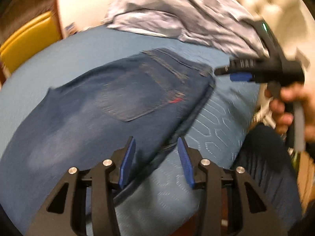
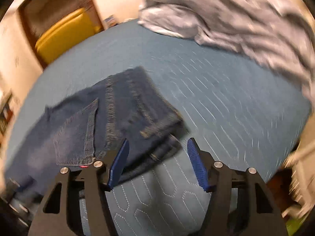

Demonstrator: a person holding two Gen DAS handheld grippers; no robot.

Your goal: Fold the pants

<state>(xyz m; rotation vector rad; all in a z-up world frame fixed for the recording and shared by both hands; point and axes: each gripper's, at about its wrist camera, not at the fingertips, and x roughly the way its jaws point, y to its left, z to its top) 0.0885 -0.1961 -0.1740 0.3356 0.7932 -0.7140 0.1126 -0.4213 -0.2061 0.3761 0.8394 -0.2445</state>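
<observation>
**Jeans lie folded on the bed, both claws wide**

Your dark blue jeans (image 1: 122, 106) lie folded flat on the blue quilted bedspread (image 2: 226, 98), back pocket (image 1: 135, 98) facing up. Your left gripper (image 1: 156, 163) is spread wide over their near edge, gripping nothing. Your right gripper (image 2: 158, 163) gapes wide too, near the waistband corner. A crumpled grey sheet (image 2: 226, 15) lies beyond.

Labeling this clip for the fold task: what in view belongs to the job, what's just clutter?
Job:
jeans, folded on the blue quilted bed cover
left gripper, open
right gripper, open

Lying about:
rumpled grey sheet
yellow chair
</observation>
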